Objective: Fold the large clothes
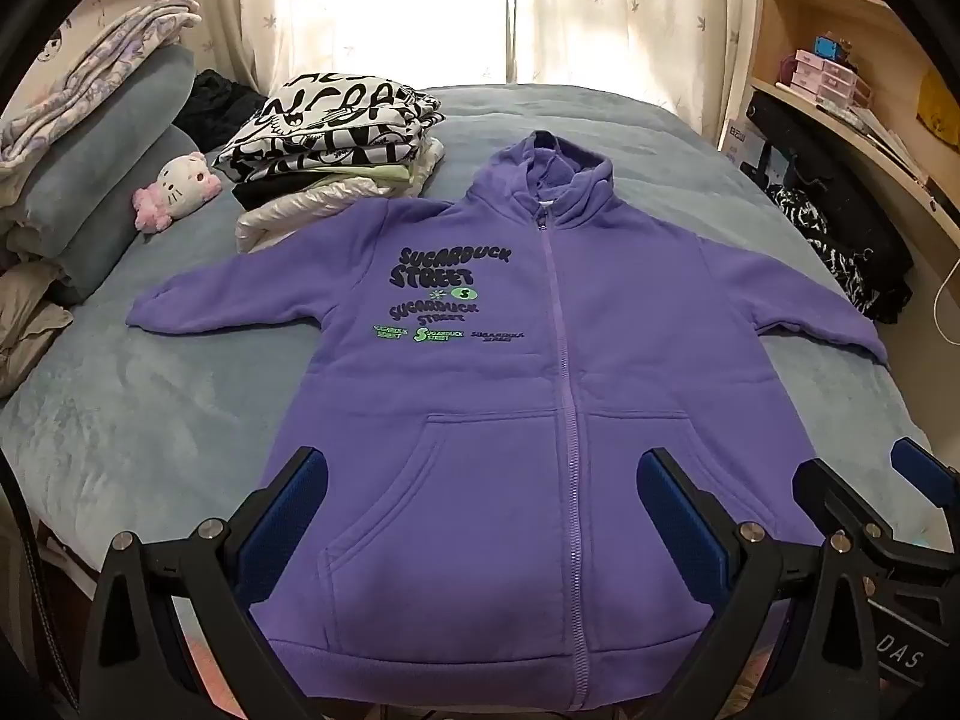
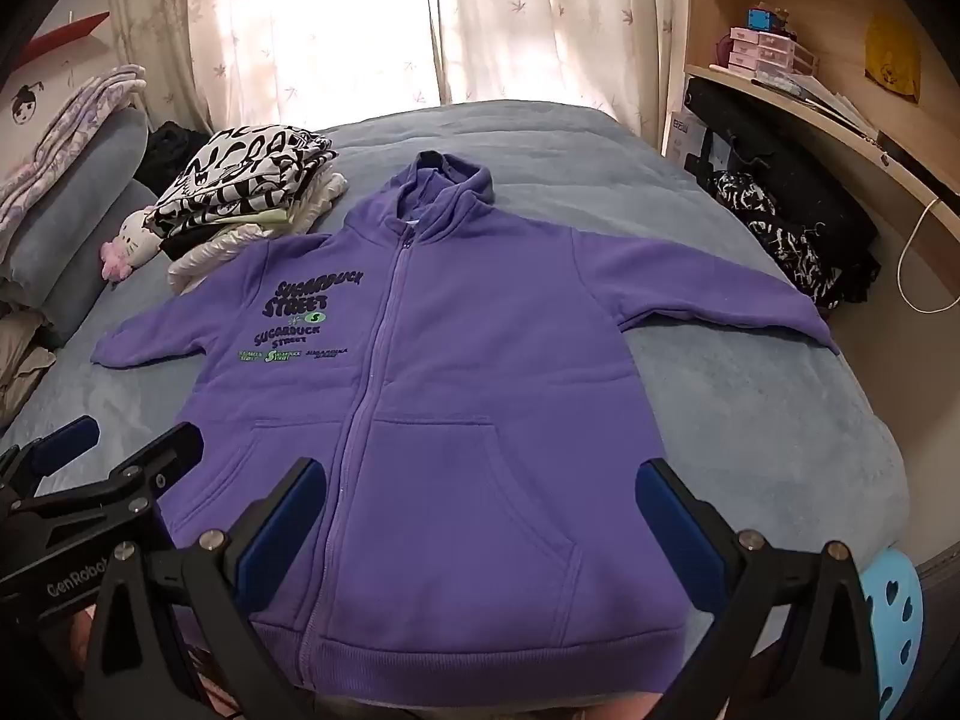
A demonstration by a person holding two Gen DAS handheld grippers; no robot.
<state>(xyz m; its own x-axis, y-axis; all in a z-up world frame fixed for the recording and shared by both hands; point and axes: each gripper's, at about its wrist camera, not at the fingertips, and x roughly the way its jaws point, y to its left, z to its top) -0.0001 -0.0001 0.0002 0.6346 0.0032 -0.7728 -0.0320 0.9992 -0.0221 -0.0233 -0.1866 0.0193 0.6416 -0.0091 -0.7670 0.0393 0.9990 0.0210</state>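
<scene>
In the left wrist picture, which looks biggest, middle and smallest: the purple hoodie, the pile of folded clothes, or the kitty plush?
1. purple hoodie
2. pile of folded clothes
3. kitty plush

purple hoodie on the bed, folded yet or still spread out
Spread out. The purple hoodie lies flat and face up on the bed, zipped, both sleeves stretched sideways, hood up top.

My blue-padded black claws (image 1: 480, 480) face a purple hoodie (image 1: 528, 396) with black-and-green lettering on a grey-blue blanket (image 1: 150, 420).
</scene>
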